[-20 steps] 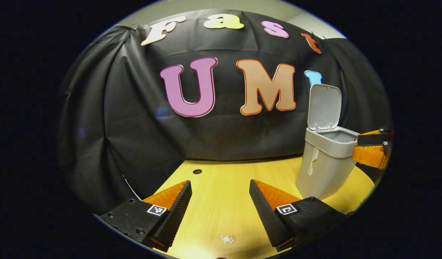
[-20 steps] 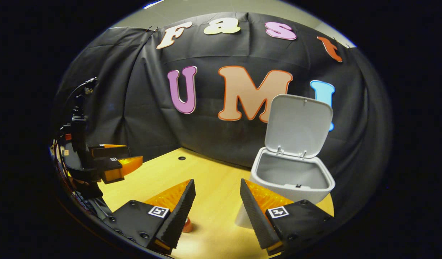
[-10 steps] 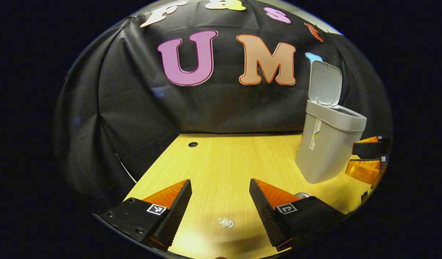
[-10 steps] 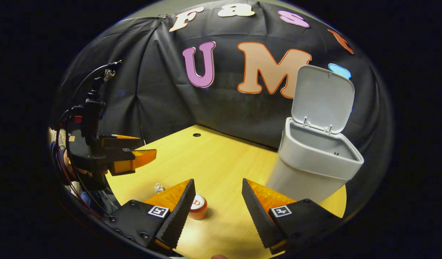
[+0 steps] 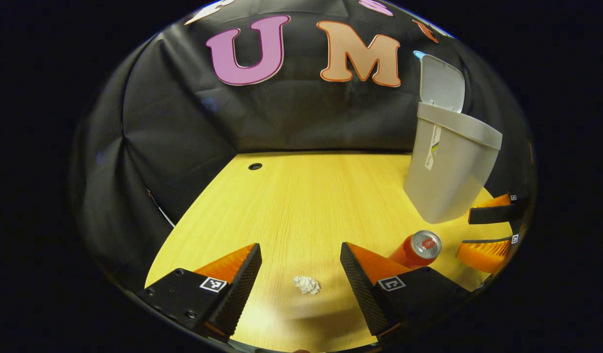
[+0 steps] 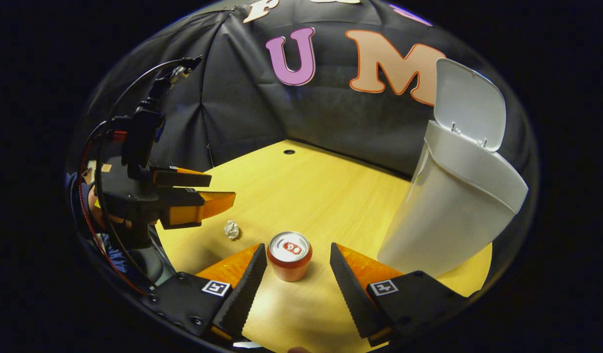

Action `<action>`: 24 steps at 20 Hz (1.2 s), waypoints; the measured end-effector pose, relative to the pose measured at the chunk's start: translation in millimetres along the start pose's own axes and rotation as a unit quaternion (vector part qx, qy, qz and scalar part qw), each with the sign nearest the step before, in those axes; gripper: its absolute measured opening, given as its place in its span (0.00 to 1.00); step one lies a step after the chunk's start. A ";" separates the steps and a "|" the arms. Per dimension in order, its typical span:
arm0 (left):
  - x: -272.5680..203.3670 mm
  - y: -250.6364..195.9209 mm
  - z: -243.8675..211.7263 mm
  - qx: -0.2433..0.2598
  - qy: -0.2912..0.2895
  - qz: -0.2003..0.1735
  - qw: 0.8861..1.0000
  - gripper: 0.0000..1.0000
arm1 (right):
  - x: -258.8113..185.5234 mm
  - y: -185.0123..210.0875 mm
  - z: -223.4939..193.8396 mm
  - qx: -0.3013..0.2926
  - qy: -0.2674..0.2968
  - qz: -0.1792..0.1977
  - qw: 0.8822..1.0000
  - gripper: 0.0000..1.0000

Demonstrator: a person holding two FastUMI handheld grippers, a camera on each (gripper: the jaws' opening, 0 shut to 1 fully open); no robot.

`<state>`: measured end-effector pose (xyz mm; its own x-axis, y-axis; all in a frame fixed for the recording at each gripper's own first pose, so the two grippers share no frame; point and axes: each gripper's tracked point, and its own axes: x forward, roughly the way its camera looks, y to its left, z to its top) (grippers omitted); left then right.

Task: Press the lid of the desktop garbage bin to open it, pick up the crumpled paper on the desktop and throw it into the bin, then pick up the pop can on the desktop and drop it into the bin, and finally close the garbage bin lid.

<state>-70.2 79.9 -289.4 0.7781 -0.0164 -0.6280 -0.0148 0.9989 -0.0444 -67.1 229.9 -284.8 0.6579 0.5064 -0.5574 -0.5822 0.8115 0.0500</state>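
While the left gripper point(image 5: 300, 274) hangs above the tabletop point(image 5: 301, 196) with its fingers spread wide and nothing between them, the left gripper view puts the crumpled paper point(image 5: 306, 285) at 6 o'clock, lying on the wood in the gap between the fingers. The paper looks feather-light and soft; it should squash under a pinch across its middle, so a gentle, centred closure would suit. The pop can point(image 5: 415, 249) stands at 4 o'clock, and the garbage bin point(image 5: 448, 171) sits at 3 o'clock, its lid point(image 5: 441, 83) raised.

In the right gripper view, the right gripper point(image 6: 296, 289) is likewise spread and empty, the pop can point(image 6: 290, 255) upright at 6 o'clock just ahead of its fingers. The can's wall is probably thin, smooth and slippery, so a grip around its mid-height seems safest. The crumpled paper point(image 6: 231, 229) lies at 8 o'clock, the left gripper point(image 6: 208, 196) above it at 9 o'clock, the garbage bin point(image 6: 458, 206) at 3 o'clock.
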 end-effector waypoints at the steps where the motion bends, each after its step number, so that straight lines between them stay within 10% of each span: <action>1: 3.0 -1.0 -7.0 -0.001 0.011 -0.002 1.000 0.95 | 5.1 2.0 -7.1 0.000 0.007 0.002 1.000 0.90; 24: 52.3 2.5 -98.5 -0.018 0.144 -0.010 0.989 0.96 | 76.0 7.3 -62.1 0.044 0.077 -0.006 0.996 0.91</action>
<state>-91.4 77.2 -399.0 0.5678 -0.0540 -0.8214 -0.0276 0.9960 -0.0845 -50.9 256.3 -378.3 0.5793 0.4521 -0.6783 -0.5270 0.8425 0.1115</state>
